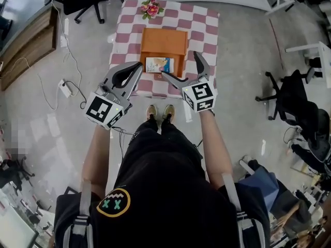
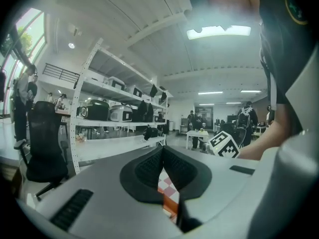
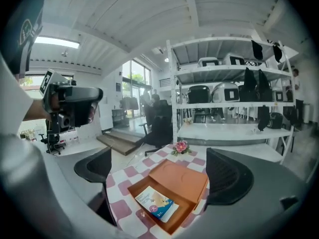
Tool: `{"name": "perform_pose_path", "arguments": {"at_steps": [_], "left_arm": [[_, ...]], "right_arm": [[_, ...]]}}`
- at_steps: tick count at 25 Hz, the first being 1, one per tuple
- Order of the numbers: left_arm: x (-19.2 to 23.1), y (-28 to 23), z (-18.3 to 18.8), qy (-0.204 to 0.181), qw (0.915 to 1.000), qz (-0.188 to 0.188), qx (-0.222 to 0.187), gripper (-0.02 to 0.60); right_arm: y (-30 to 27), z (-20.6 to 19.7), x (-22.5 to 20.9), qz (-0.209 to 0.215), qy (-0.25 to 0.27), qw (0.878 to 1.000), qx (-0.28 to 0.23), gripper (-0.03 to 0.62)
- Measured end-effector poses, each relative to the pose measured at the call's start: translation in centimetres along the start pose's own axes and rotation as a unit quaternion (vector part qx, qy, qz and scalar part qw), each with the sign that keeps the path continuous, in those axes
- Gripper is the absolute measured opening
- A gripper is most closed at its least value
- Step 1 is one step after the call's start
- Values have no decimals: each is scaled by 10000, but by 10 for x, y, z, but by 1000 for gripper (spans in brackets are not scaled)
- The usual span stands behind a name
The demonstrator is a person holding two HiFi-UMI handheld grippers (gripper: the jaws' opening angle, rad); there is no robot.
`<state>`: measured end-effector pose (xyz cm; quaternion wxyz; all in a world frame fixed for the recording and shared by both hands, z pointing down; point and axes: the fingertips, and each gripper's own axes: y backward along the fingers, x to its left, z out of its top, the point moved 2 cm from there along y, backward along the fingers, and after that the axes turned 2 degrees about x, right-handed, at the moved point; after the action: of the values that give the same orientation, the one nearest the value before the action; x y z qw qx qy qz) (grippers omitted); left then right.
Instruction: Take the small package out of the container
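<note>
An orange cardboard box (image 1: 164, 42) lies open on a small checkered table (image 1: 202, 32), lid folded back. In its tray rests the small blue-and-white package (image 1: 159, 64), also seen as the package (image 3: 156, 202) in the box (image 3: 175, 183) in the right gripper view. My right gripper (image 1: 185, 66) is open and empty, held just above the table's near edge, to the right of the package. My left gripper (image 1: 136, 70) hovers at the table's near left corner with its pads (image 2: 162, 168) pressed together on nothing.
A pink flower decoration (image 1: 151, 8) sits at the table's far edge. Office chairs (image 1: 292, 99) stand on the floor to the right and at the far left. A wooden bench (image 1: 28, 45) and a power strip (image 1: 65, 88) with cables lie to the left. Shelving (image 3: 227, 103) stands behind the table.
</note>
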<state>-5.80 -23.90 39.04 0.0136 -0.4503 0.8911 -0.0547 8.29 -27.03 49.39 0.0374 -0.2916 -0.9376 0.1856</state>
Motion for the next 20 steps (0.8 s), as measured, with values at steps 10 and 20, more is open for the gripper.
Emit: {"name": "perform_pose_path", "arguments": {"at_steps": [10,20], "left_arm": [[7,-5,-6,91,9998,156,103,17],[20,1,-16,180,9994,249,175,17]], "right_arm": [[-67,-67,-15,324,-819,9924,863,595],[-122,-160,-17,464,-2085,9468,2409,594]]}}
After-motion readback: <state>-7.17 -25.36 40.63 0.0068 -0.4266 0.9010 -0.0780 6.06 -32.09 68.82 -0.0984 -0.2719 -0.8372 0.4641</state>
